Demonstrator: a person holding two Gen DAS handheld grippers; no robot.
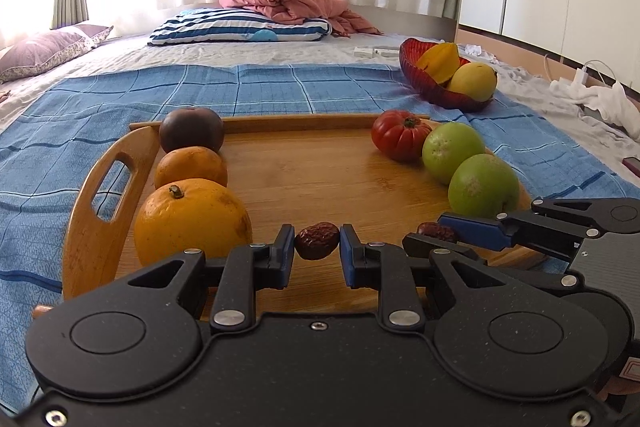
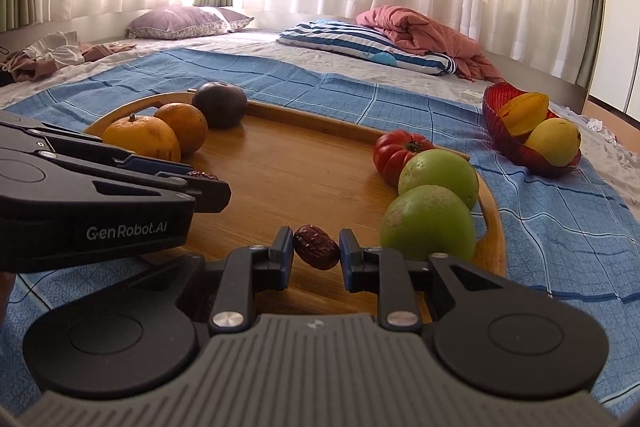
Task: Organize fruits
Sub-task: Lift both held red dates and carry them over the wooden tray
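A bed spread with a blue checked woven cloth carries a bamboo tray with a cut-out handle, sheer curtains glowing behind. Low over the tray's near edge, the left gripper pinches a wrinkled, dark red dried date between its blue-padded fingers, closed to the fruit's width. The right gripper does the same with a second date, glossy and creased, the pads touching both its ends.

Down the tray's left side runs a row of round fruit touching one another: a large dimpled orange nearest, a smaller orange behind it, then a smooth dark purple fruit. Along the right side sit two matte green apples, with a ribbed red tomato beyond them.

Off the tray, on the cloth to the right, a ridged red glass bowl holds a yellow-orange star fruit and a smooth yellow mango. Farther back lie a blue-and-white striped pillow and a crumpled pink blanket.
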